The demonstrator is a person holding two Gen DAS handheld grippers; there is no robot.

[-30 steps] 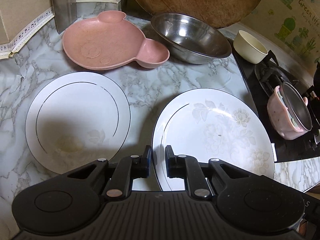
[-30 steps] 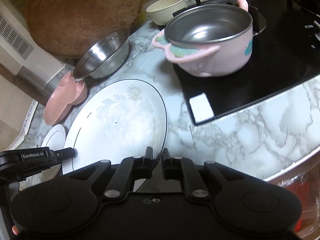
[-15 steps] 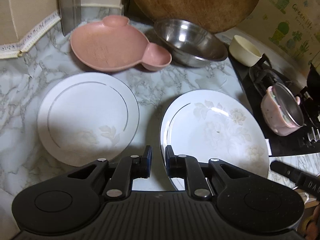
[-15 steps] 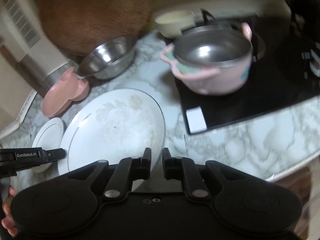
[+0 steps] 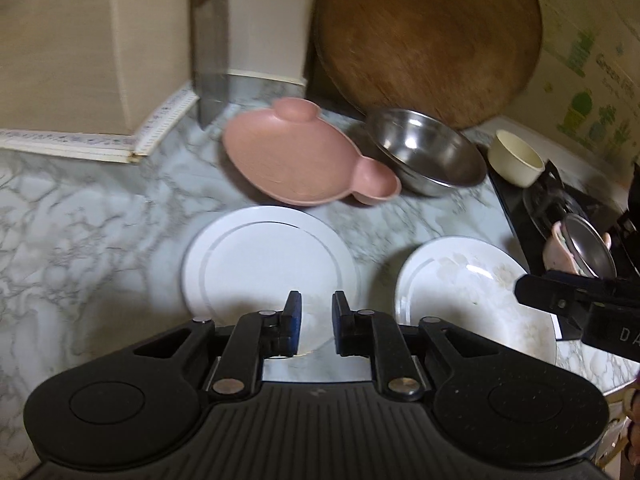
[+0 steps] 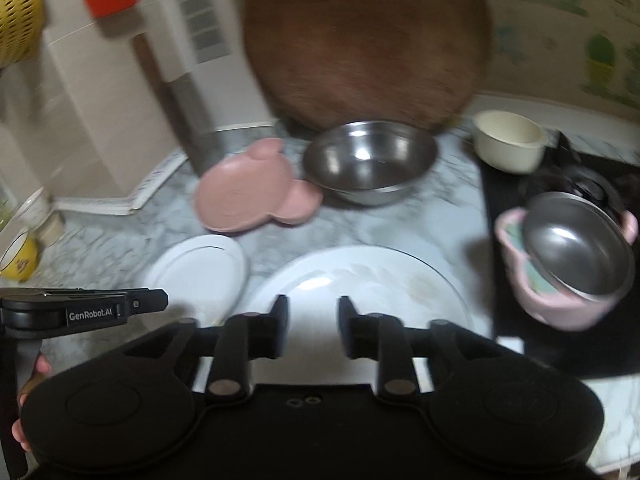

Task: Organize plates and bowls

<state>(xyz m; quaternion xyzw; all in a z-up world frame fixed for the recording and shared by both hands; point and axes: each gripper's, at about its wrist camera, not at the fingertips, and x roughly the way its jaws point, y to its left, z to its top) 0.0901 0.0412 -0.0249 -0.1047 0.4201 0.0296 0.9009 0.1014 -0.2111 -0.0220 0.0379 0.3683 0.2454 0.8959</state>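
Left gripper point(image 5: 316, 322) above plain white plate point(image 5: 268, 264), jaws just cracked apart, holding nothing. Right gripper point(image 6: 313, 326) over floral plate point(image 6: 372, 284), jaws just sprung wider, empty. Both plates flat on marble counter point(image 5: 100, 232), side by side. Behind: pink bear dish point(image 5: 300, 160), steel bowl point(image 5: 424, 156) touching it, cream bowl point(image 5: 516, 158) by stove.

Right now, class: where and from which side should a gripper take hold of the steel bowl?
Grip the steel bowl by its thin rim, one finger inside and one outside, on the near edge facing the plates. It sits upright and empty, so the rim is exposed. The pink dish crowds its left and the wooden board leans behind, leaving the front and right freest.
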